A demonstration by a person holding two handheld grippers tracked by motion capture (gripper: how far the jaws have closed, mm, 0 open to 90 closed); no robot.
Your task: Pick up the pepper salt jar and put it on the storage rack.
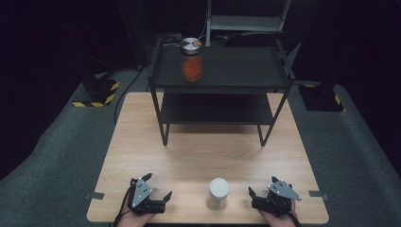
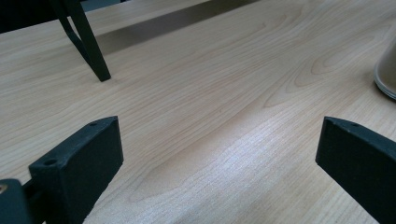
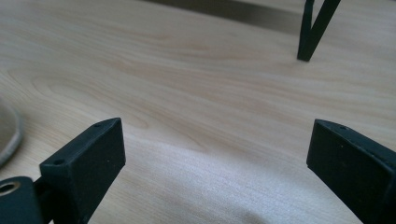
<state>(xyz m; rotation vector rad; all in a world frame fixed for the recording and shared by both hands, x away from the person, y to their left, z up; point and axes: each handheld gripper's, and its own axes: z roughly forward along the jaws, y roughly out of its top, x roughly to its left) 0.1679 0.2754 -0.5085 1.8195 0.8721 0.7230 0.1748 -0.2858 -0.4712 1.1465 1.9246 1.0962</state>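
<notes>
A small clear jar with a white lid (image 1: pixel 218 192) stands near the table's front edge, between my two grippers. My left gripper (image 1: pixel 158 185) rests on the wood to the jar's left, open and holding nothing. In the left gripper view (image 2: pixel 219 154) its jaws are spread wide over bare wood, with the jar's base (image 2: pixel 386 74) at the right edge. My right gripper (image 1: pixel 262 185) lies to the jar's right, also open and holding nothing. The right gripper view (image 3: pixel 215 154) shows wide jaws and the jar's rim (image 3: pixel 8 135) at the left edge.
A black two-tier shelf (image 1: pixel 265 78) stands at the back of the wooden table (image 1: pixel 198 151). On its top tier is a glass jar of orange-red pieces with a metal lid (image 1: pixel 191 60). Shelf legs (image 2: pixel 88 46) (image 3: pixel 312 32) stand ahead of each gripper.
</notes>
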